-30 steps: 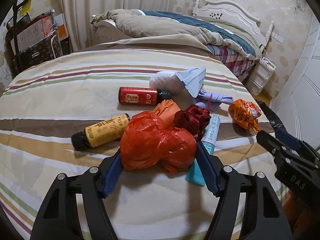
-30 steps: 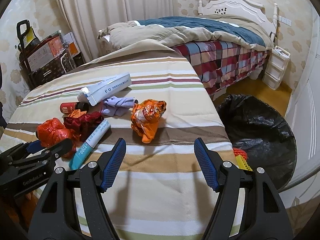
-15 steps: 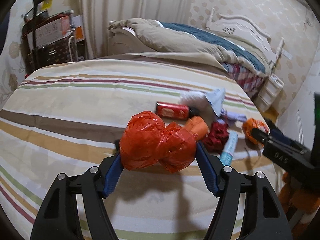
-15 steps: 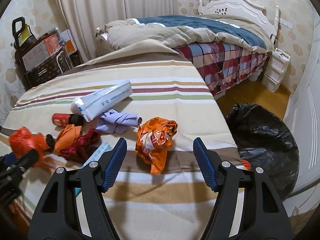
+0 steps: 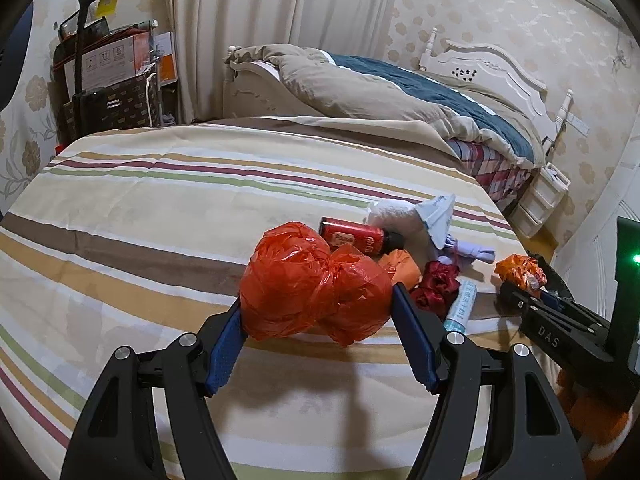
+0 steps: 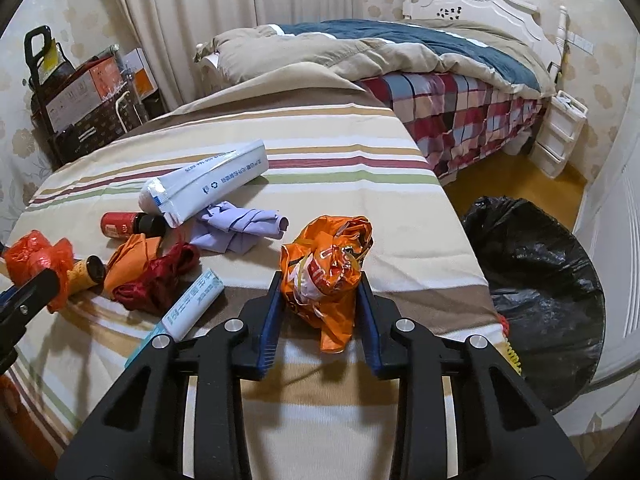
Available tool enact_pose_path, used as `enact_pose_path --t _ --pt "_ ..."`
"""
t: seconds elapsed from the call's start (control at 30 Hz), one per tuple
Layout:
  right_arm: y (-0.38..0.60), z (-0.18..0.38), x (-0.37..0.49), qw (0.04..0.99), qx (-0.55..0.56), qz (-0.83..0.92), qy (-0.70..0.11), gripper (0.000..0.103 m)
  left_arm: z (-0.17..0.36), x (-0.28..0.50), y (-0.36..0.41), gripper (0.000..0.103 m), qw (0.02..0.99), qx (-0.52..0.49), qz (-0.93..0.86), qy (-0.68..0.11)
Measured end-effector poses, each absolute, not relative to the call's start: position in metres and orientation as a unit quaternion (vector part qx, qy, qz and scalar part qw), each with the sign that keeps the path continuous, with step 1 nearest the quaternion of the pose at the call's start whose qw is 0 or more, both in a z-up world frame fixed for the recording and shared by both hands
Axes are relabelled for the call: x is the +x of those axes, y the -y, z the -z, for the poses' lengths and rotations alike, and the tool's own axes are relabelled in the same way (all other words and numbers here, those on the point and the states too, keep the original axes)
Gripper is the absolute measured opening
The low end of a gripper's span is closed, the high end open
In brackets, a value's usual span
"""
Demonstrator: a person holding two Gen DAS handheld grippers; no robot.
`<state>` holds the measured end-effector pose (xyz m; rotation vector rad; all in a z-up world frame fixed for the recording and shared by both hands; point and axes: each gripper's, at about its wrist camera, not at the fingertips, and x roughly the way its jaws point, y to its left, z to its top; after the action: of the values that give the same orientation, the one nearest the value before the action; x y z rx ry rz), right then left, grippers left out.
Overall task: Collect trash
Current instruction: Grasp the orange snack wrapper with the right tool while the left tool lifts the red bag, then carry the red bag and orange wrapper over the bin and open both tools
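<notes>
A crumpled red plastic bag [image 5: 316, 292] hangs above the striped cloth [image 5: 160, 208], and my left gripper [image 5: 318, 300] is shut on it. The same bag [image 6: 32, 256] shows at the left edge of the right wrist view. An orange snack wrapper [image 6: 326, 256] lies near the cloth's right edge. My right gripper [image 6: 320, 280] is closing its jaws on it, and both blue pads touch its sides. In the left wrist view the wrapper [image 5: 520, 270] sits at the right gripper's tips.
On the cloth lie a red bottle [image 5: 356, 236], a yellow bottle [image 6: 82, 272], a white pack [image 6: 208, 184], a purple wad [image 6: 236, 228], a dark red wrapper [image 6: 160, 276] and a tube [image 6: 192, 308]. A black-lined bin [image 6: 536, 280] stands on the floor, right.
My left gripper has lifted the red bag off the cloth and swung left. My right gripper has moved forward to the orange wrapper, and its jaws have narrowed around it.
</notes>
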<state>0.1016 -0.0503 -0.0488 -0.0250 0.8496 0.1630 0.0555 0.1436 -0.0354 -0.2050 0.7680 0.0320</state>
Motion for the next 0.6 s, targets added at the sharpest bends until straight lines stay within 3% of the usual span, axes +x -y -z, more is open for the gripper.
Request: enact_pose_path --t 0.6 --pt "0.138 0.02 0.058 0.927 0.018 -0.021 -0.375 0.033 0.022 0.053 -0.061 0.068 0.928 -0.078 0.069 -0.358"
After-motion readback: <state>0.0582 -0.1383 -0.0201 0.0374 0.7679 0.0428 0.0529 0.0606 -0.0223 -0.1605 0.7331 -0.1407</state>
